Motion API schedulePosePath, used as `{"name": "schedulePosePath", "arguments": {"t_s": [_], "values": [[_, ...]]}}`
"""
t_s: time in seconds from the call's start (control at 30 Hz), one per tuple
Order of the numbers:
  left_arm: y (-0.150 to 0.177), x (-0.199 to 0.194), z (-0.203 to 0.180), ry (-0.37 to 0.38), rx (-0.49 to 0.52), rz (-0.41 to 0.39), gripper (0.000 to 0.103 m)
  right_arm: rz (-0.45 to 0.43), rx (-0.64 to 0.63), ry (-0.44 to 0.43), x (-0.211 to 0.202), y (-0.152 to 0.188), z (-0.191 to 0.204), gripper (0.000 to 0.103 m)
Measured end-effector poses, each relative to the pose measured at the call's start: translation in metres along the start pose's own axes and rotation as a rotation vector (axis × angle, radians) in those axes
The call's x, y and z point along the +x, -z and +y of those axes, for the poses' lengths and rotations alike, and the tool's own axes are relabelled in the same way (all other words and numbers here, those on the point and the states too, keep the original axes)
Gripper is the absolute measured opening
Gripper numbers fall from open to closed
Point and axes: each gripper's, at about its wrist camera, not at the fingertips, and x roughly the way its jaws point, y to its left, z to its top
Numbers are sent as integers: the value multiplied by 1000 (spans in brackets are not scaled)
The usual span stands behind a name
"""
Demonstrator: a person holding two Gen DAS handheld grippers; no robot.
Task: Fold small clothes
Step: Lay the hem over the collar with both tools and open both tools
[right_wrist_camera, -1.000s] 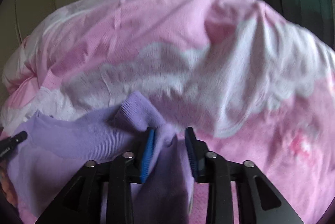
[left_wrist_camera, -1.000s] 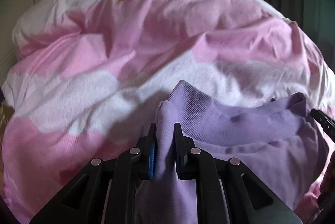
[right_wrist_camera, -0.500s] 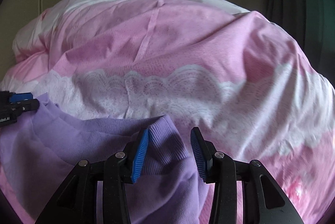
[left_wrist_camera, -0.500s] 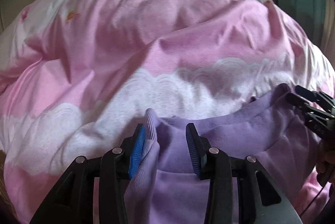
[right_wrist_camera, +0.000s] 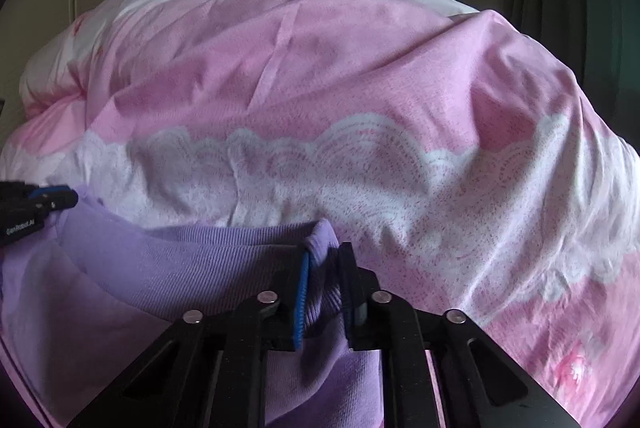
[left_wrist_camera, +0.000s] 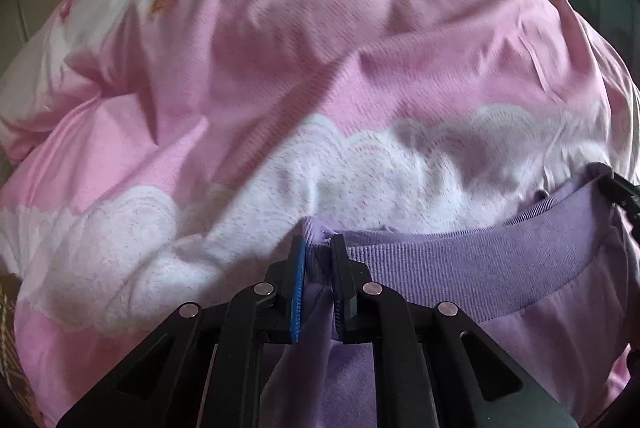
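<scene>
A brown checked patch at the lower left edge is shown only by the left wrist view. The lilac ribbed-waistband garment is stretched over the pink quilt with white lace print, each waistband corner being pinched by a clenched claw: left claw, right claw, both levelled forward.

Small white lettering on the left tongs at the right-wrist view's edge is too small to read surely.
</scene>
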Motion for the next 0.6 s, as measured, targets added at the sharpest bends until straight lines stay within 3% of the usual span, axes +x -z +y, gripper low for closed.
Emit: {"name": "schedulePosePath", "arguments": {"t_s": [0.03,0.1,0.33,0.37,0.4,0.47,0.6], "values": [[-1,-1,1,-2,-5,-9,13,-14,11,6,-2,-2,-1,6],[0,1,0,1,-1,-6,13,-36,23,22,-5,-5,-3,6],[2,-7,-3,38,-10,-27,18,37,28,41,18,-3,1,7],[4,-13,-3,38,-8,-38,21,29,34,39,15,-3,1,12],[7,-22,-2,39,-5,-53,23,20,39,36,11,-4,1,27],[15,-38,2,49,-11,-75,32,-15,48,59,-3,-4,1,48],[42,-66,18,53,-47,-93,36,-67,86,58,-34,0,-2,52]]}}
